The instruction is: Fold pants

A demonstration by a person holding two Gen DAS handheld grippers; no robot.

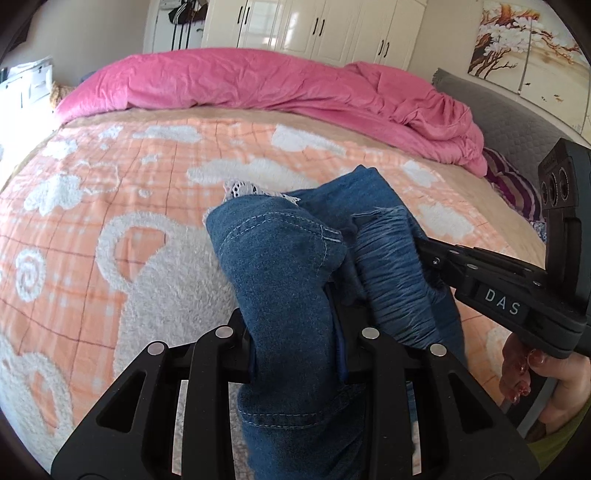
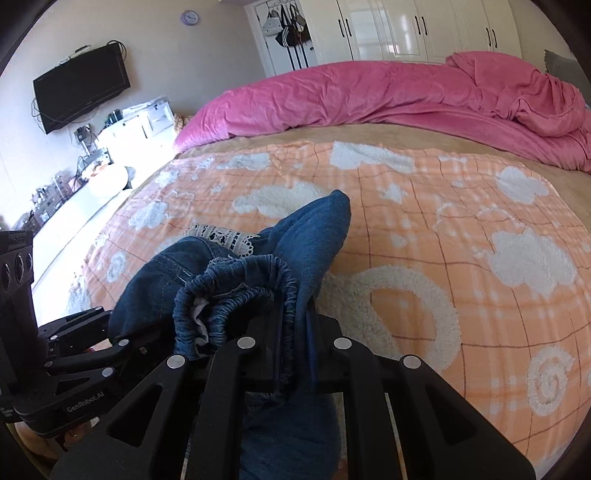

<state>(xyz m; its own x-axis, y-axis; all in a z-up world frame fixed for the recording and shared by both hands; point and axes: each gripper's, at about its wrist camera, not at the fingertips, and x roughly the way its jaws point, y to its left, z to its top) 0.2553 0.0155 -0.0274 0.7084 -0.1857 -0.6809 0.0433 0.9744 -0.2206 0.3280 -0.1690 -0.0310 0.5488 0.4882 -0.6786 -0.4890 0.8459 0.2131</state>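
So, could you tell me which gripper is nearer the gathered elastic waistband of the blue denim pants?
Right. The right gripper clamps the waistband itself; the left gripper holds a stitched fold beside it.

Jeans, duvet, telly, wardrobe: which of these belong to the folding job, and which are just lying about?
In the job: jeans, left gripper, right gripper, both clamped on the jeans.

Lying about: pink duvet, telly, wardrobe, painting, clock.
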